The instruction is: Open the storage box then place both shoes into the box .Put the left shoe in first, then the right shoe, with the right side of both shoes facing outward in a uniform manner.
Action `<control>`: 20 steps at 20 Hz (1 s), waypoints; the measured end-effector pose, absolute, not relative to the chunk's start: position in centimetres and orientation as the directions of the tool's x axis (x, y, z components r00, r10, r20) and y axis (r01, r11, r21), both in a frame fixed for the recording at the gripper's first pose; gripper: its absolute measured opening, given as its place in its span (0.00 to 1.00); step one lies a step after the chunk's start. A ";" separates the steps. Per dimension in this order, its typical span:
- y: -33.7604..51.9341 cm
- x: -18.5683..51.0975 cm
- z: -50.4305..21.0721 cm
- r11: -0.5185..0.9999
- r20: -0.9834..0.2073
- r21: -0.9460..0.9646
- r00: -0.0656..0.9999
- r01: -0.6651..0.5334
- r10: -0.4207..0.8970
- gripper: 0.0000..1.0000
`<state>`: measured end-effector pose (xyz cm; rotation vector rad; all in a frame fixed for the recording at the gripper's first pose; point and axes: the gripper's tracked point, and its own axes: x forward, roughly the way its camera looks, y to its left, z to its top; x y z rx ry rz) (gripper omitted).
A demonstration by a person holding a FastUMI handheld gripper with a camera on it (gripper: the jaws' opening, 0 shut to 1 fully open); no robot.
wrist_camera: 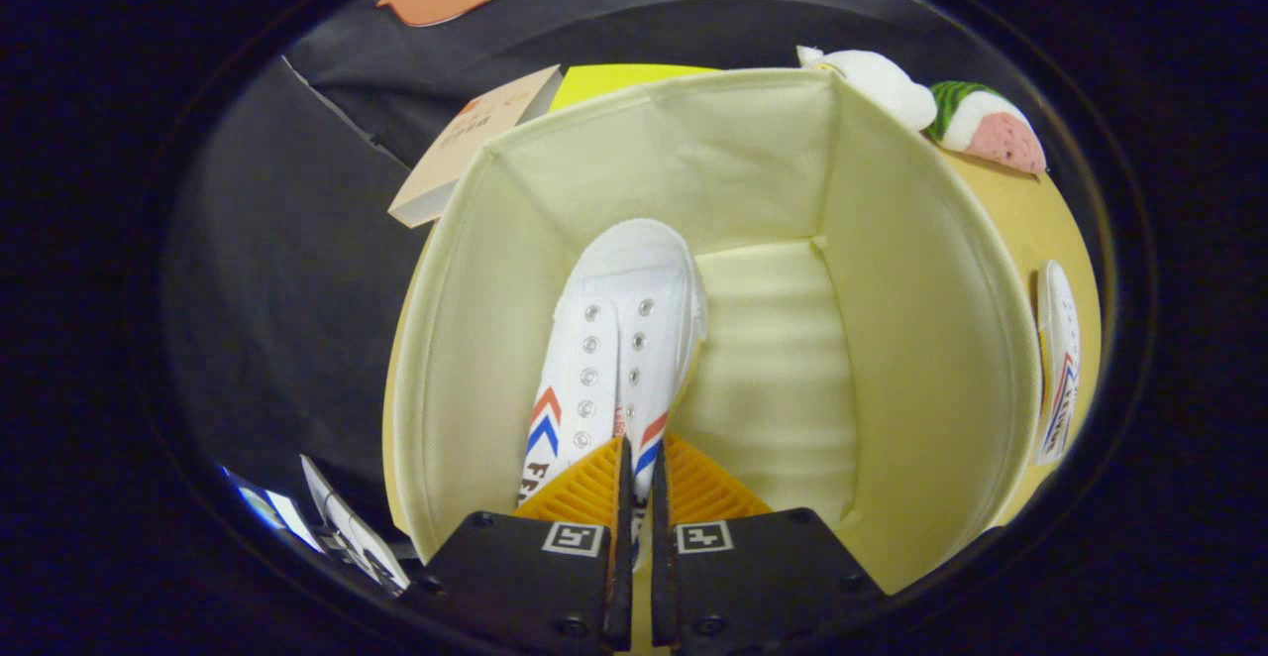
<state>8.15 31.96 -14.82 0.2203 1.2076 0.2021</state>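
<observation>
The gripper (pixel 639 468) is reaching down into the open storage box (pixel 921 339), a cream fabric bin with upright walls standing on the table (pixel 1030 230). Its fingers are standing nearly closed, pinching the heel end of a white canvas sneaker (pixel 619 339) between them; the pinched edge itself is hidden, so it is probably the collar or tongue being held. This shoe is lying along the left half of the box floor, toe pointing toward the far wall, with bare floor remaining beside it on the right. The second sneaker (pixel 1056 369) is waiting outside, just beyond the right wall of the box. A plush toy (pixel 986 126) and a paper box (pixel 475 141) are sitting past the far rim.

The step in hand appears to be setting down the first shoe. To do it well, the sole should be settling flat before the fingers part, and the shoe should be staying tight against the left wall, leaving room for its partner in the same orientation.
</observation>
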 end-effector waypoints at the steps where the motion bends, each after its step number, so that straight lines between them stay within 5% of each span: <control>1: 32.1 7.8 -15.2 0.963 -0.909 0.267 0.325 -0.019 0.259 0.15; 4: 31.9 7.9 -14.6 0.964 -0.909 0.263 0.323 -0.044 0.262 0.15; 7: 31.8 6.1 -12.9 0.965 -0.918 0.232 0.300 -0.122 0.259 0.28; 10: 30.0 6.1 -10.3 0.971 -0.905 0.113 0.382 -0.213 0.189 0.36; 20: 19.0 5.0 -4.2 0.968 -0.847 -0.099 0.529 -0.230 0.039 0.44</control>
